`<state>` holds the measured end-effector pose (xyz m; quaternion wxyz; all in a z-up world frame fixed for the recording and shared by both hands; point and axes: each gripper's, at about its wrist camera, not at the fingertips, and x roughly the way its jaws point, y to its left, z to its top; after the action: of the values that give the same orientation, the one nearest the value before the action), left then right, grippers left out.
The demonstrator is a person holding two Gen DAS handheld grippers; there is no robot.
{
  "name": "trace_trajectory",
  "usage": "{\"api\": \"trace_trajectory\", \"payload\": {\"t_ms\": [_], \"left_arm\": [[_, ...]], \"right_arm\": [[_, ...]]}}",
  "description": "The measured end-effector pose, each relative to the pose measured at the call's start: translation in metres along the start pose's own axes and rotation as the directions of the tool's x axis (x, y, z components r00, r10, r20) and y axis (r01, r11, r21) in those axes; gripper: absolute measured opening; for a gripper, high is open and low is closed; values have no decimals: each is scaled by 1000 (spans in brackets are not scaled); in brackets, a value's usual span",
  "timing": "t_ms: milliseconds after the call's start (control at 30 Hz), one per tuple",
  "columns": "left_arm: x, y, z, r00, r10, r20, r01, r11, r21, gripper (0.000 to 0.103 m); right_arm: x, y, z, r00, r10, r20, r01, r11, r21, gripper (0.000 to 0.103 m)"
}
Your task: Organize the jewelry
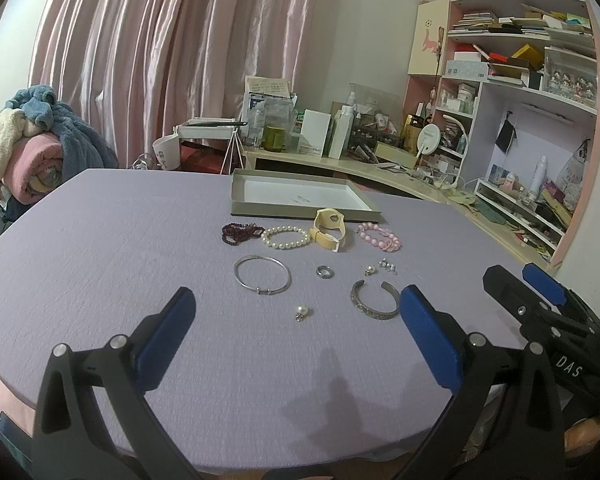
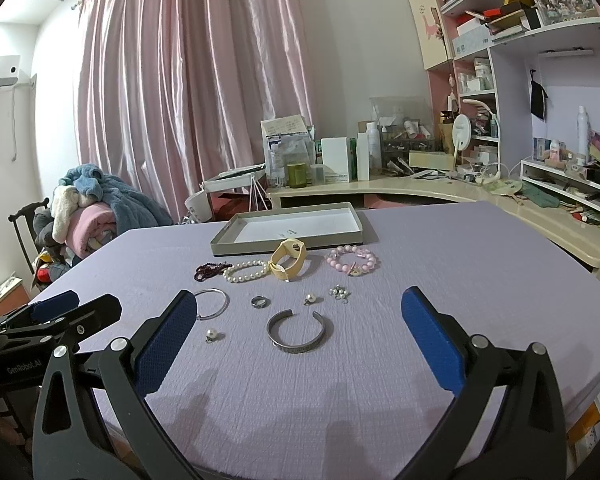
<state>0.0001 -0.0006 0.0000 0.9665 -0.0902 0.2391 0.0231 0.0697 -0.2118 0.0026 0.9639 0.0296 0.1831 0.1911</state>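
Both the left claw [image 1: 296, 312] and right claw [image 2: 298, 314] are hovering wide open, empty, near the silver cuff [image 2: 300, 332] on the desk [image 2: 460, 264].

Pink curtains [image 2: 188, 92] cover the window behind a lilac-covered table [image 2: 460, 280]; cluttered pink shelves [image 1: 520, 60] and a cream desk [image 2: 440, 192] stand at right.

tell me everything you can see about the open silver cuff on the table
The cuff is a C-shaped band that looks like dull silver metal, with a raised pattern or lettering along its outer face. It lies flat on the lilac cloth, its gap facing the tray, nearest the grippers among the jewelry. Nothing touches it; a pearl charm and ring lie just beyond. In the left wrist view it sits beside that gripper's right finger.
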Motion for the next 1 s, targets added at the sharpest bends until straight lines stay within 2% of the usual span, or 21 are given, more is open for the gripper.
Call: {"api": "trace_trajectory", "payload": {"t_ms": [1000], "left_arm": [[0, -2, 1, 1000, 1, 5, -1, 1000, 6, 101]], "right_arm": [[1, -1, 6, 1000, -1, 7, 1, 1000, -1, 102]]}}
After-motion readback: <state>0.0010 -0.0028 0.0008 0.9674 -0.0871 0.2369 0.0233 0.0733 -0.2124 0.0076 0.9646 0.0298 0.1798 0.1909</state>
